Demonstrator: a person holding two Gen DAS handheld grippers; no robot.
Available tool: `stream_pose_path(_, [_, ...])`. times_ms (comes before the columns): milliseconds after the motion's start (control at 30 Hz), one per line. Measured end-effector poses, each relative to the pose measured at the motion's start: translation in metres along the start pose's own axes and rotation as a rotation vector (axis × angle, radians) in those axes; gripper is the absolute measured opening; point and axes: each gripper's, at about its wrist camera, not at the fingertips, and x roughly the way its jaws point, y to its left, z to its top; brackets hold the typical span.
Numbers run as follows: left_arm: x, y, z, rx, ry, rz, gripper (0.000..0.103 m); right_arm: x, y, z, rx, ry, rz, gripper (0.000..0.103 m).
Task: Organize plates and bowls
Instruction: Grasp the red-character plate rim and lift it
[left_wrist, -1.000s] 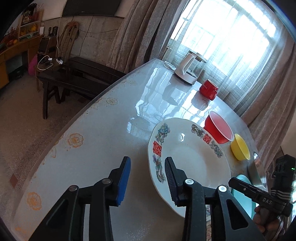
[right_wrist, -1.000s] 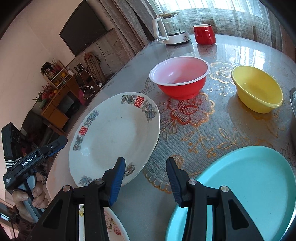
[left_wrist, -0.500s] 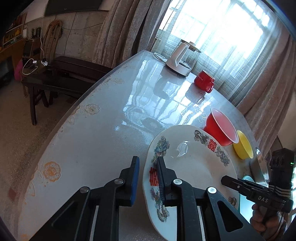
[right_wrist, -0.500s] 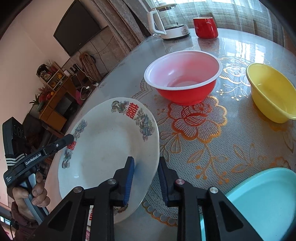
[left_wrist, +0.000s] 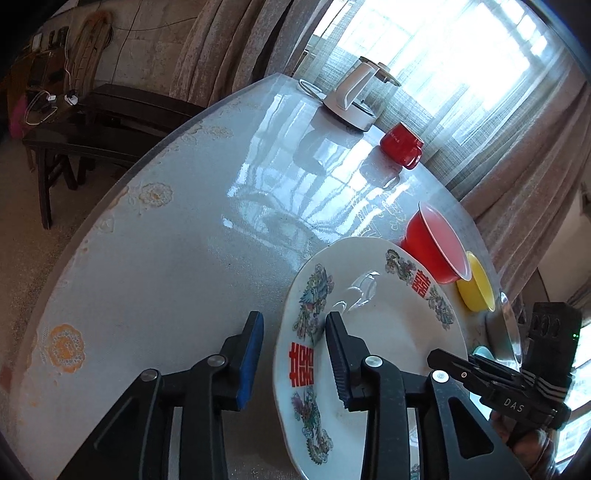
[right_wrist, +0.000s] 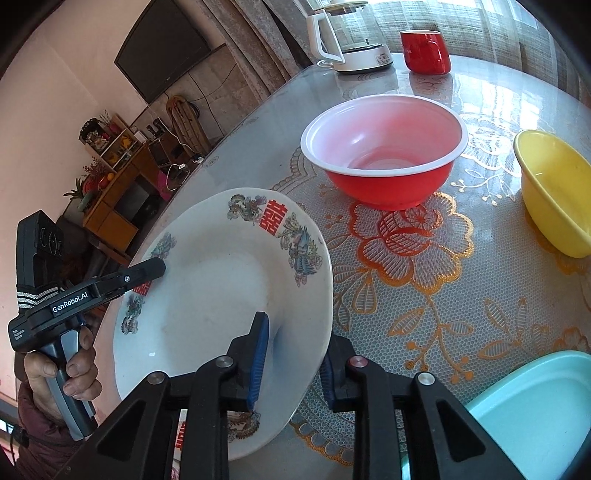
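Note:
A white plate (left_wrist: 388, 332) (right_wrist: 214, 288) with red characters and dragon prints is tilted up off the table. My right gripper (right_wrist: 293, 358) is shut on its near right rim, one blue pad inside the dish and the other behind the rim. My left gripper (left_wrist: 293, 350) straddles the opposite rim; its jaws are opening and the blue left pad stands clear of the edge. Each gripper shows in the other's view: the right gripper (left_wrist: 443, 365) and the left gripper (right_wrist: 147, 269). A second patterned plate (right_wrist: 184, 435) lies partly hidden underneath.
A red bowl (right_wrist: 384, 147) (left_wrist: 439, 251) and a yellow bowl (right_wrist: 554, 188) (left_wrist: 478, 291) stand beyond the plate. A teal plate (right_wrist: 535, 413) lies at the near right. A metal dish (left_wrist: 506, 328), a kettle (right_wrist: 351, 40) and a red mug (right_wrist: 424, 51) stand farther off.
Both grippers moved in over opposite rims of the white plate. The right one closed on the rim and the plate tilted up. The left one closed, then widened again.

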Motion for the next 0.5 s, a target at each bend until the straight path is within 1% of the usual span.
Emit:
stream_pose_path(33, [0.001,-0.003,-0.001,0.003,0.009,-0.005,0.026,0.0,0.0,-0.001,0.0,-0.002,0.0,0.025])
stream_pose_path(133, [-0.002,-0.009,-0.007,0.009,0.002,0.028,0.028,0.001,0.003,-0.001,-0.008,-0.007,-0.011,0.027])
stream_pose_path(233, [-0.007,-0.007,-0.013,-0.027,0.018,0.015,0.027,0.0,0.002,-0.002,0.0,-0.011,-0.021,0.026])
stream_pose_path(333, [-0.011,-0.012,-0.021,-0.019,0.026,0.032,0.027,-0.003,-0.001,-0.003,0.021,0.003,-0.004,0.026])
stream_pose_path(433, [-0.013,-0.015,-0.025,-0.06,0.047,0.025,0.027,-0.008,-0.003,-0.004,0.029,-0.003,-0.001,0.026])
stream_pose_path(500, [-0.016,-0.022,-0.028,-0.042,0.035,0.034,0.027,-0.013,-0.006,-0.004,0.044,-0.016,0.008,0.028])
